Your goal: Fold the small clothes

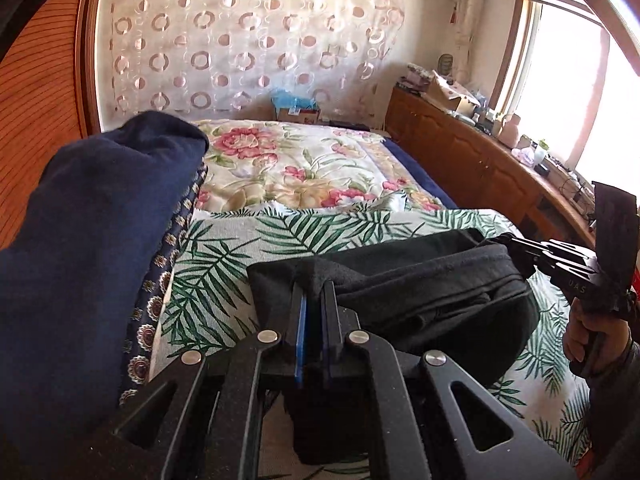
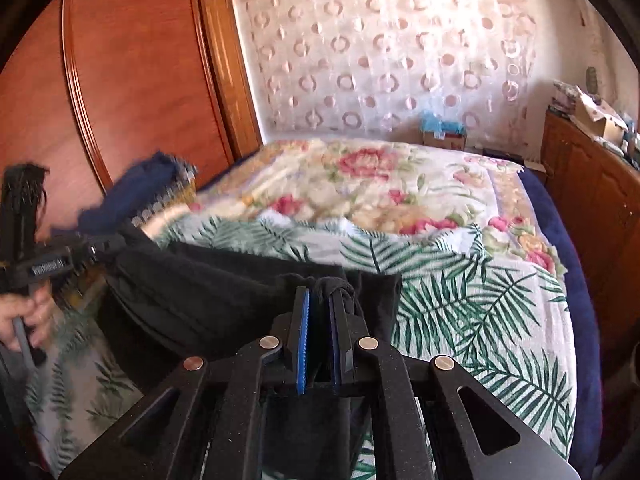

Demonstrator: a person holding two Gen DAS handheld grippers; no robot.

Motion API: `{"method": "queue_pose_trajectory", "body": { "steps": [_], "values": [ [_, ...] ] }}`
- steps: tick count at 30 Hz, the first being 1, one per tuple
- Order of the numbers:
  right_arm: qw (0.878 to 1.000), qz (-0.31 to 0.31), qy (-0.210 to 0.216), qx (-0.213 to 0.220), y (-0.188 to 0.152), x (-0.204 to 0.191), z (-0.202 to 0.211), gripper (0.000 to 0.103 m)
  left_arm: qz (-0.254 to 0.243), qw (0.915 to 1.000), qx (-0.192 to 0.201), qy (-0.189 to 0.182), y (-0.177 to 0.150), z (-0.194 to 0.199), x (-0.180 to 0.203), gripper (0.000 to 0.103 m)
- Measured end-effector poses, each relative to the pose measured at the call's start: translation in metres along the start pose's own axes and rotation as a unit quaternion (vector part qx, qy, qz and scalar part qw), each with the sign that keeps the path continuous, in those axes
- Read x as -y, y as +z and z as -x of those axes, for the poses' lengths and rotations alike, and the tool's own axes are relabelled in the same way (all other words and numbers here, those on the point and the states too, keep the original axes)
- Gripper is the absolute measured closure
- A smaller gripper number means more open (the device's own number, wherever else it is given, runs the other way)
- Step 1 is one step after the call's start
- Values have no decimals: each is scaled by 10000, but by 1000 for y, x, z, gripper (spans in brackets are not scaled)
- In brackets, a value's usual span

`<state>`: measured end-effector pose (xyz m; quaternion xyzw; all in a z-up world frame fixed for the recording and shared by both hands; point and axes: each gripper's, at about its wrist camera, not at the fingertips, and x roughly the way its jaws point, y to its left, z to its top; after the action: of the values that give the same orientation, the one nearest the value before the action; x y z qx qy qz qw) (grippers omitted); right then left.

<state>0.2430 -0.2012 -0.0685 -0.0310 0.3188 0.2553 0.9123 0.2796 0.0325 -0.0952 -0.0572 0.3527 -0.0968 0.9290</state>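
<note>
A black garment (image 1: 432, 280) hangs stretched between my two grippers above the palm-leaf bedspread (image 1: 224, 248). My left gripper (image 1: 314, 288) is shut on one corner of the cloth, which bunches over its blue pads. Across the cloth, my right gripper (image 1: 508, 240) holds the other corner, a hand below it. In the right wrist view the black garment (image 2: 224, 288) sags leftward from my right gripper (image 2: 324, 296), shut on a gathered corner. My left gripper (image 2: 108, 246) pinches the far end there.
A dark blue folded pile (image 1: 92, 240) lies on the bed at the left, with a patterned edge beneath it. A floral quilt (image 1: 304, 168) covers the far bed. A wooden cabinet (image 1: 472, 160) with clutter runs along the right, a wooden wardrobe (image 2: 136, 72) stands at the left.
</note>
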Motion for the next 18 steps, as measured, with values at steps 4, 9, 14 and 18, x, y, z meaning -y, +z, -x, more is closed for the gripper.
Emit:
{"method": "queue_pose_trajectory", "body": {
  "steps": [4, 9, 14, 18],
  "values": [
    [10000, -7, 5, -88, -2, 1, -9, 95, -110, 9999, -77, 87, -3, -7, 4, 96],
    [10000, -1, 71, -54, -2, 2, -5, 95, -41, 9999, -115, 52, -2, -14, 2, 96],
    [9997, -146, -48, 198, 1, 12, 5, 72, -21, 9998, -195, 86, -4, -18, -1, 96],
    [9993, -174, -99, 323, 0, 18, 17, 62, 23, 9998, -202, 80, 0, -15, 0, 93]
  ]
}}
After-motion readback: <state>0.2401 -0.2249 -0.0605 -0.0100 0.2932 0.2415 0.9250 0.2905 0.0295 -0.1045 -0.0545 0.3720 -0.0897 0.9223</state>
